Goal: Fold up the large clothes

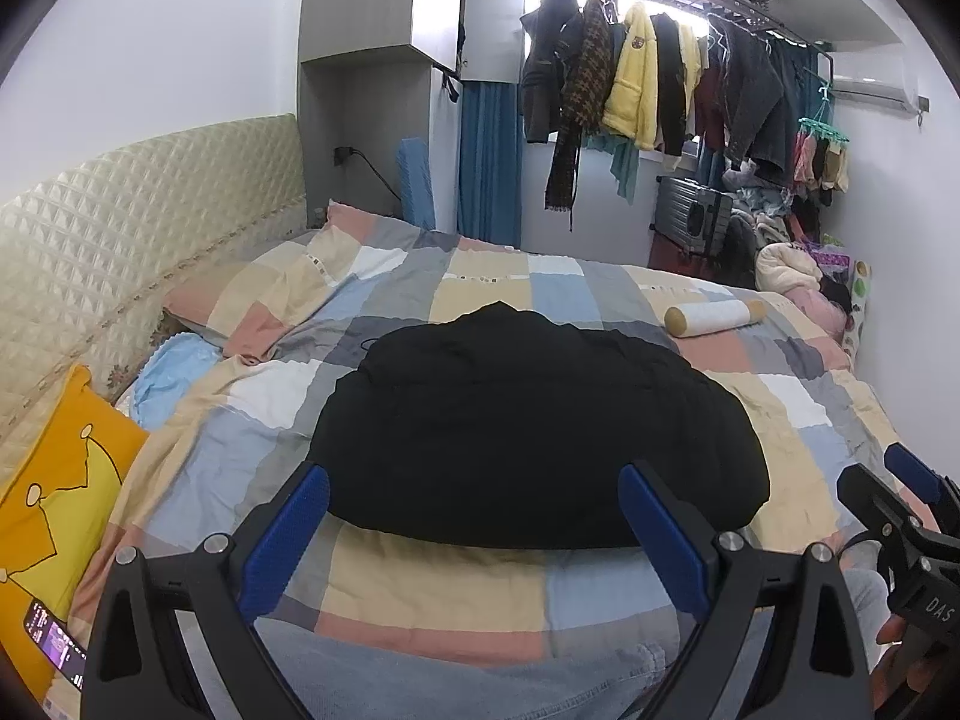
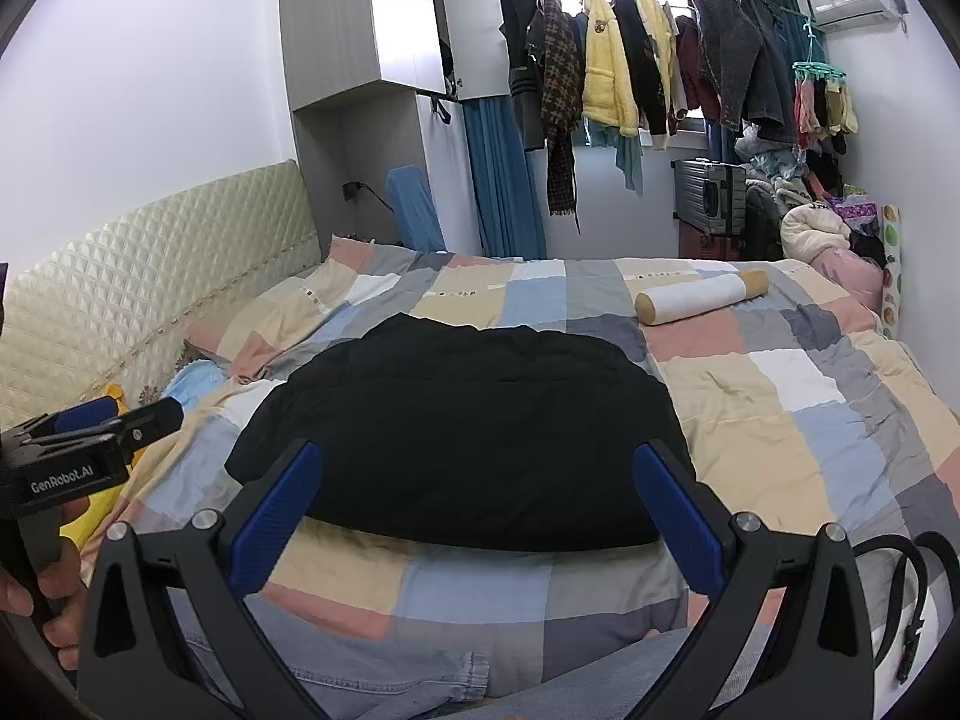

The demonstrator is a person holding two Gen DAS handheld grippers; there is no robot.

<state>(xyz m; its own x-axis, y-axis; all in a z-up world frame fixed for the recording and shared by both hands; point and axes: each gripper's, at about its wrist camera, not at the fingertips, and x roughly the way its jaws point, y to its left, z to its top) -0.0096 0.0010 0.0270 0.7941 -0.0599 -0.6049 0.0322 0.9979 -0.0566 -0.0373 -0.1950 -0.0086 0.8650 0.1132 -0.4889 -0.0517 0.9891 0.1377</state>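
A large black garment point(image 1: 528, 426) lies folded into a thick bundle in the middle of the checked bed cover point(image 1: 798, 396); it also shows in the right wrist view point(image 2: 468, 432). My left gripper point(image 1: 474, 498) is open and empty, held just above the garment's near edge. My right gripper point(image 2: 477, 480) is open and empty, also over the near edge. The right gripper shows at the right of the left wrist view point(image 1: 900, 492). The left gripper shows at the left of the right wrist view point(image 2: 114, 420).
A white bolster pillow point(image 1: 714, 315) lies at the bed's far right. A yellow cushion point(image 1: 60, 480) and a phone point(image 1: 54, 642) sit at the left by the padded headboard point(image 1: 138, 222). Clothes hang on a rack point(image 1: 660, 78) behind. Jeans-clad legs point(image 2: 420, 678) are below.
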